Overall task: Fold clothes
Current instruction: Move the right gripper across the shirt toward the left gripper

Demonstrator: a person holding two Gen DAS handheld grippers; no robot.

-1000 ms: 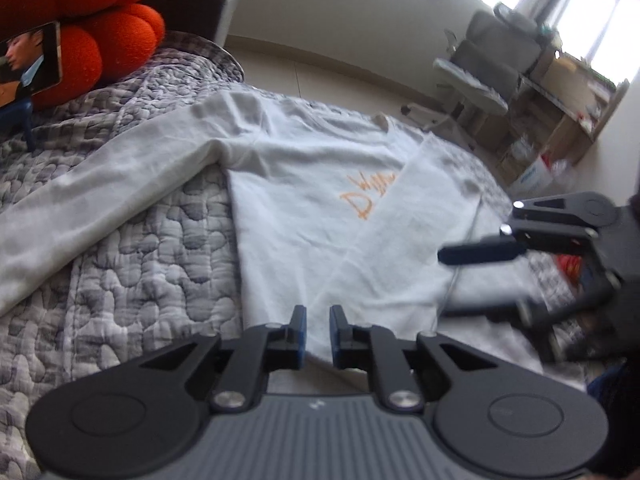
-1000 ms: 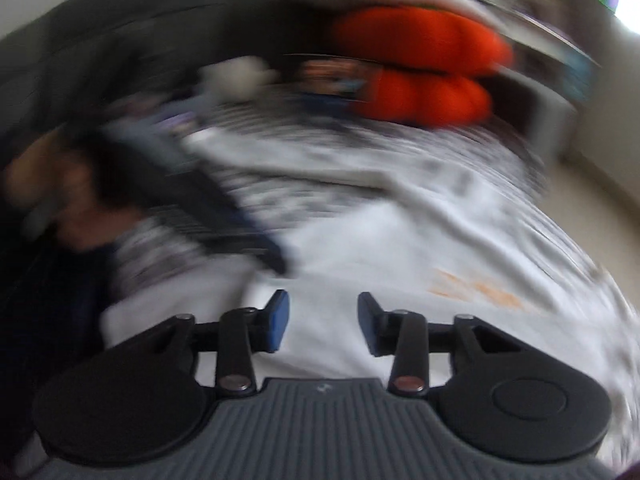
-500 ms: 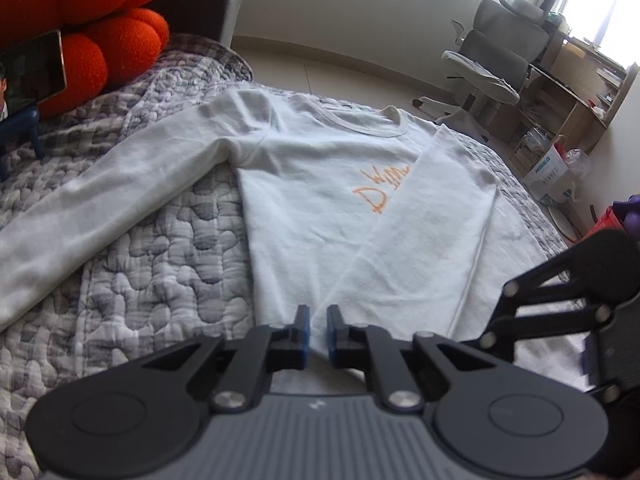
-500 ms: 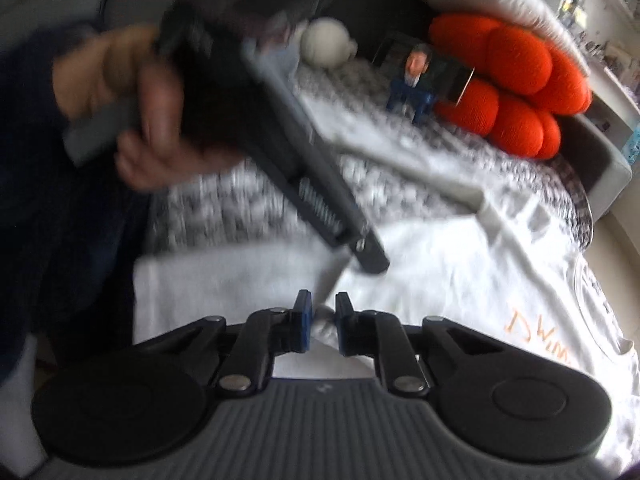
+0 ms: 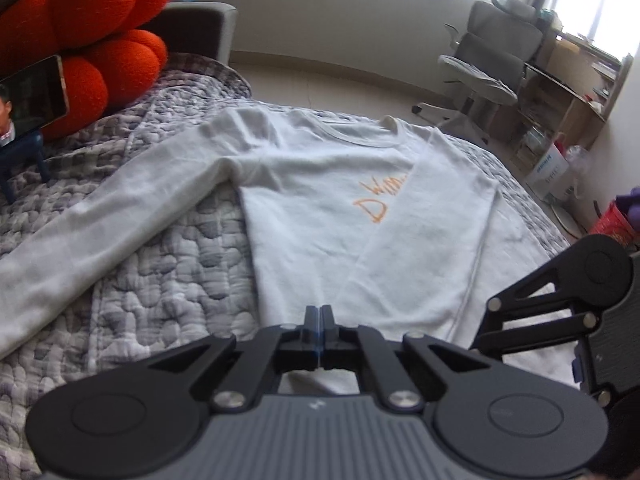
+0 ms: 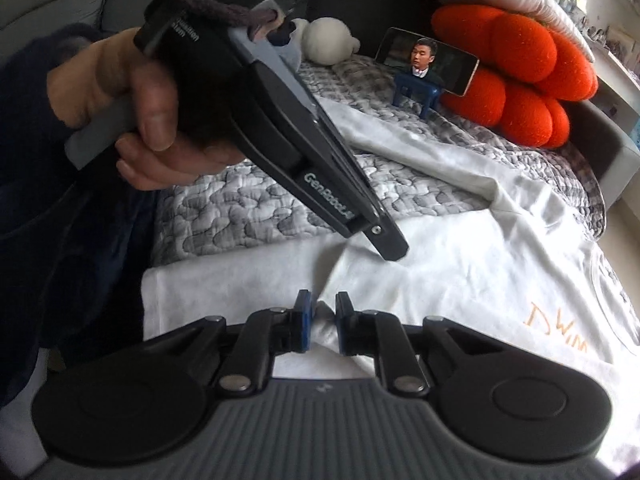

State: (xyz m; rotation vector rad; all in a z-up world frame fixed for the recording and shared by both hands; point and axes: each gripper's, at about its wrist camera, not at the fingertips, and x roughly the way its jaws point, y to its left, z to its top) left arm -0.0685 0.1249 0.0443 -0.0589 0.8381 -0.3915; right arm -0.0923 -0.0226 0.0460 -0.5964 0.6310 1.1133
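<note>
The left hand-held gripper (image 5: 320, 316) was fully closed, its blue pads pressed together at the near hem of a white sweatshirt (image 5: 320, 216); whether any cloth was pinched between them could not be told. The right hand-held gripper (image 6: 320, 312) had just been closing, then eased slightly wider, and a raised fold of the sweatshirt's hem stood in the narrow gap between its jaws; a firm grip could not be confirmed. Beyond both, the sweatshirt lay face up on a grey quilted bed (image 5: 168, 280), one sleeve folded across the chest over orange lettering (image 5: 376, 200), the other stretched out sideways. Farther back stood a phone (image 6: 428, 60) on a blue stand against an orange cushion (image 6: 520, 80).
</note>
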